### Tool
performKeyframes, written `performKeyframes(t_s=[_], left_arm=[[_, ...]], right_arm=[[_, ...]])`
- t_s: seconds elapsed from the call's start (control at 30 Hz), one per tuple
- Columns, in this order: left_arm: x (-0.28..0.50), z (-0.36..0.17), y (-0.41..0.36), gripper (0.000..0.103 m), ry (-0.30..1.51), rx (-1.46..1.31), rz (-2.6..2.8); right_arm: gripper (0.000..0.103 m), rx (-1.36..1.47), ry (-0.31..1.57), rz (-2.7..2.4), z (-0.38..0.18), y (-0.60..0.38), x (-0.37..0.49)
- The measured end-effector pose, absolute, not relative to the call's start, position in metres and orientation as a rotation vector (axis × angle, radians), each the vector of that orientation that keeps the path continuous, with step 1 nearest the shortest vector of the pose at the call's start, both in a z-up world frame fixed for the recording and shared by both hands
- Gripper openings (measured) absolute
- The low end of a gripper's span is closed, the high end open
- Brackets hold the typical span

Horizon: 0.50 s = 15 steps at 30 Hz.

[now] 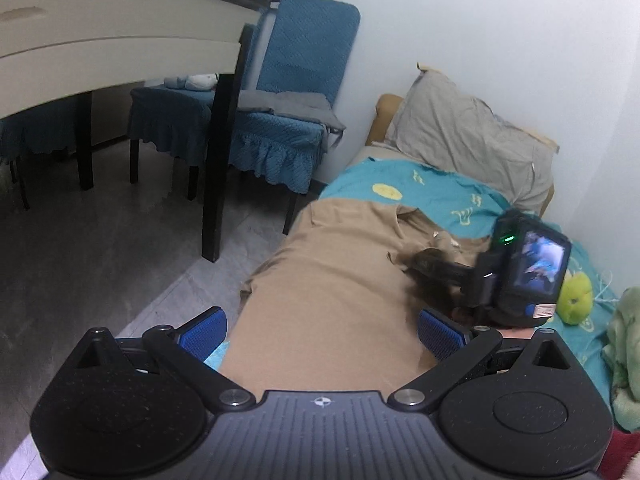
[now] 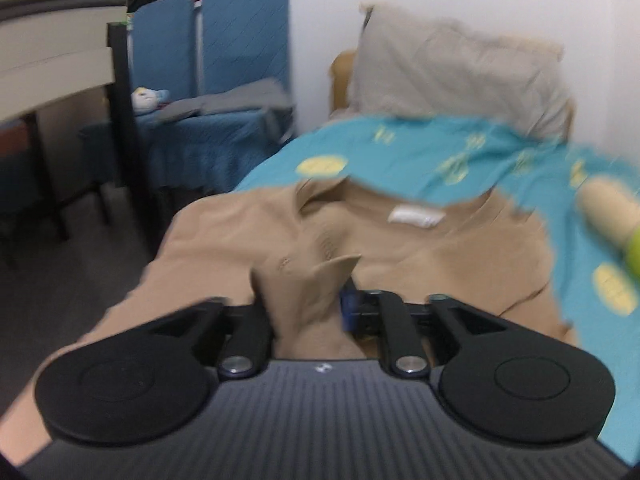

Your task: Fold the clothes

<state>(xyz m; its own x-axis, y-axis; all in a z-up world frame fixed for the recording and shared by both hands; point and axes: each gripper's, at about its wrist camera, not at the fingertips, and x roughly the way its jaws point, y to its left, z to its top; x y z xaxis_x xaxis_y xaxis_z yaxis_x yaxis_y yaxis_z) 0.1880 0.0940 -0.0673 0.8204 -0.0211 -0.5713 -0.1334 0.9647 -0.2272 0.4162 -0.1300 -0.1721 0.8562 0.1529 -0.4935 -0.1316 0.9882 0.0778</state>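
Observation:
A tan collared shirt (image 1: 332,276) lies spread on a bed with a teal sheet (image 1: 436,196). My left gripper (image 1: 322,330) is open, its blue pads on either side of the shirt's near end, just above the cloth. My right gripper (image 2: 308,308) is shut on a raised fold of the shirt (image 2: 304,292) near the collar; a white neck label (image 2: 416,216) shows beyond it. The right gripper also shows in the left wrist view (image 1: 424,260), at the collar area.
A grey pillow (image 1: 468,136) leans on the wall at the bed's head. A green plush toy (image 1: 576,296) and pale green cloth (image 1: 624,356) lie at right. Blue-covered chairs (image 1: 288,92) and a white table with black legs (image 1: 224,128) stand left, over grey floor.

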Motion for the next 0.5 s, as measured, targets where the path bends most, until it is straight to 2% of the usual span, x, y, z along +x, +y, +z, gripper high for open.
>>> performKeyframes(t_s=[0.03,0.07,0.3,0.5], left_arm=[[0.19,-0.069,0.091,0.103,0.614,-0.26,0.052],[0.191,-0.07,0.087,0.103,0.618,-0.252,0.043],[0.185,-0.077,0.052,0.103,0.638,-0.21,-0.045],[0.163,-0.084,0.015,0.103,0.672,-0.165,-0.162]], right_arm=[[0.084,0.07,0.511,0.165,-0.167,-0.136,0.406],[0.093,0.095,0.498,0.181,-0.16,-0.141,0.396],[0.093,0.219,0.429,0.208,-0.077,-0.201,0.301],[0.093,0.363,0.48,0.133,-0.026,-0.262,0.191]])
